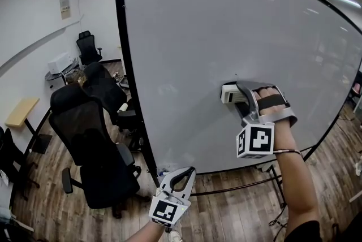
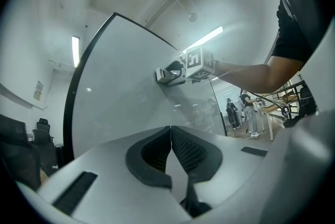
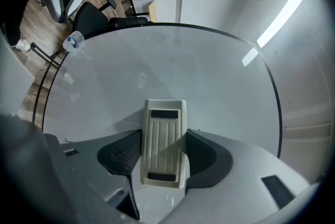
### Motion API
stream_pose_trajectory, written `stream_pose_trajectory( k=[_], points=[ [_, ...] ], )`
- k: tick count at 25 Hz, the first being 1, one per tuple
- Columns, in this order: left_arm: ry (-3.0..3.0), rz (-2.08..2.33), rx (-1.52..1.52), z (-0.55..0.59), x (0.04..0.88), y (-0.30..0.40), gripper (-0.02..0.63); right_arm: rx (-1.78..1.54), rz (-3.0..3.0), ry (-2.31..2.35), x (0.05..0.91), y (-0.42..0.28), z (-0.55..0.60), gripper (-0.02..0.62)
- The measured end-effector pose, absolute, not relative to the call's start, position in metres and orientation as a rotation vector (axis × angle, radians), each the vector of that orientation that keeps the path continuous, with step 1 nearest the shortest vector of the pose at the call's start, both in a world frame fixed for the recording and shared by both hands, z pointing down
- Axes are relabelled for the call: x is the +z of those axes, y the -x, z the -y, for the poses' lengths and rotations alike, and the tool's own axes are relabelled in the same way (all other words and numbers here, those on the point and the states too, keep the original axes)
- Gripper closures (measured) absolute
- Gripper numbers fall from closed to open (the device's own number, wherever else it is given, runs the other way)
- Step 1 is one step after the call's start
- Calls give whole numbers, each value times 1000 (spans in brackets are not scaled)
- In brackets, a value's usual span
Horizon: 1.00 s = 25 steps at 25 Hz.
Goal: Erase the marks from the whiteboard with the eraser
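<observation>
Right gripper point(image 1: 242, 94) point(image 3: 163, 147): jaws clamped on the eraser point(image 1: 232, 93) point(image 3: 164, 134), one pad on each long side. Eraser is cream plastic with a ribbed back and a dark strip at each end. It sits flat against the whiteboard point(image 1: 226, 31) point(image 3: 172, 66), right of centre in the lower half, long axis roughly horizontal in the head view. There's a tiny dark spot on the board just above the eraser; can't tell what it is.

Your right hand point(image 1: 272, 104) is strapped into the gripper with the forearm reaching up from below. The marker cube point(image 1: 255, 141) faces the head camera.

Left gripper point(image 1: 188, 173) point(image 2: 170, 136): jaws together, pads touching, nothing between them. It's held low at the board's bottom edge, well apart from the eraser, pointing up and to the right. From its view you see the board point(image 2: 120, 87) and the right gripper on the eraser point(image 2: 168, 75) up ahead.

Board has a black frame and sits on a stand over the wood floor point(image 1: 237, 212). Black office chairs point(image 1: 90, 150) sit to its left.
</observation>
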State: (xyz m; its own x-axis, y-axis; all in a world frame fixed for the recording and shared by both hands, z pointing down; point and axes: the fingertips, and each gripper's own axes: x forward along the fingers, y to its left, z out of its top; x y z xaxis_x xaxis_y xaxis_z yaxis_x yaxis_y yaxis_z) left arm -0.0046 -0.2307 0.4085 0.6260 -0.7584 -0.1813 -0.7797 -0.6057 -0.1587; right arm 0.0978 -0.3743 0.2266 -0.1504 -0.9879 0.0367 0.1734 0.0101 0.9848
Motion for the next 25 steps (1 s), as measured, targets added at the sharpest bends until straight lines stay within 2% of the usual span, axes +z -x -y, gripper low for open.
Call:
stream_pose_trajectory(
  k=[25],
  points=[
    [2636, -1290, 59, 245, 431, 9, 584, -1333, 1212, -903, 302, -108, 378, 322]
  ],
)
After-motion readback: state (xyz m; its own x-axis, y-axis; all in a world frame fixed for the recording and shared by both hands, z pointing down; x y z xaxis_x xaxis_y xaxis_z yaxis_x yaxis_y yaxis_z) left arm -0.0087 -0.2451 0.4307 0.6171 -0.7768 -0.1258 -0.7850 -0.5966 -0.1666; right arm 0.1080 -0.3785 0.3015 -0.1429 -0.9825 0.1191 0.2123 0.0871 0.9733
